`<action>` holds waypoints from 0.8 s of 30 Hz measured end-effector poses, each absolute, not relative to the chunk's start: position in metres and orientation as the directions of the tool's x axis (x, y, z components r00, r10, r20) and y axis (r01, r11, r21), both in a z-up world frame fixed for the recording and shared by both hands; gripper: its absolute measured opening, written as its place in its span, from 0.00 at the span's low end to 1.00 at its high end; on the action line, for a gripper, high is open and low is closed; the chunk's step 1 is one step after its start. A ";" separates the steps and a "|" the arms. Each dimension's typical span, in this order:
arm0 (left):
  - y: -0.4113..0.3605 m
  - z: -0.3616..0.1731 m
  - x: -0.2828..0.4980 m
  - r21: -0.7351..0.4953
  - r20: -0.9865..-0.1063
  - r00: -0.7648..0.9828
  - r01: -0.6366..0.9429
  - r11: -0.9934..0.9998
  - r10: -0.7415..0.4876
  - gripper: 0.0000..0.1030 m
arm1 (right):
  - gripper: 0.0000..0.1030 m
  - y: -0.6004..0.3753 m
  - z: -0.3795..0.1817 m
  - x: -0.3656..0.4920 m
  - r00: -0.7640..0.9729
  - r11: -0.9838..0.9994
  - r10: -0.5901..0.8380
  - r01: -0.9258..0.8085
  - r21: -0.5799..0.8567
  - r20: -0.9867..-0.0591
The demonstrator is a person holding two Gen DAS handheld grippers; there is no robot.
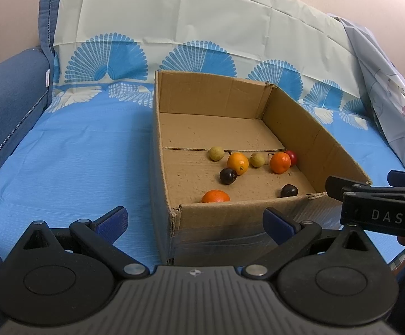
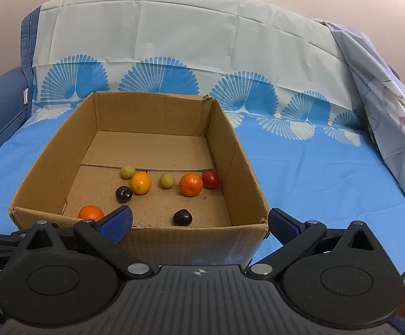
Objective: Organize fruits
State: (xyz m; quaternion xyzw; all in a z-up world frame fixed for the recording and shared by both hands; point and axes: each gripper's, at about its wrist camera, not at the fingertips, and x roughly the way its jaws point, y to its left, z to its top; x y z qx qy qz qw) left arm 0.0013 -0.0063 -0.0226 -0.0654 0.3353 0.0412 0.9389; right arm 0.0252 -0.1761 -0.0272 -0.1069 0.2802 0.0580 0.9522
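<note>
An open cardboard box [image 1: 314, 136] [image 2: 236, 150] sits on a blue sheet. Inside lie three oranges [image 1: 238, 163] [image 2: 141, 183], two dark plums [image 1: 228, 176] [image 2: 182, 217], two small yellow-green fruits [image 1: 216, 153] [image 2: 166, 180] and a red fruit [image 1: 291, 157] [image 2: 211, 179]. My left gripper [image 1: 195, 223] is open and empty, in front of the box's near left corner. My right gripper [image 2: 199, 224] is open and empty, just before the box's near wall; it also shows at the right of the left wrist view [image 1: 375, 195].
The box rests on a sofa covered by a blue fan-patterned sheet [image 1: 77, 145] [image 2: 328, 167]. A dark blue armrest [image 1: 4, 106] is at the left. A pale cloth [image 2: 383, 97] hangs at the right. A wall is behind.
</note>
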 end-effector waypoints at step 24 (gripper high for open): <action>-0.005 -0.025 0.001 -0.093 -0.638 0.769 -0.122 0.988 0.035 1.00 | 0.99 -0.176 -0.032 0.027 0.835 0.968 0.045 -0.172 -0.182 -0.549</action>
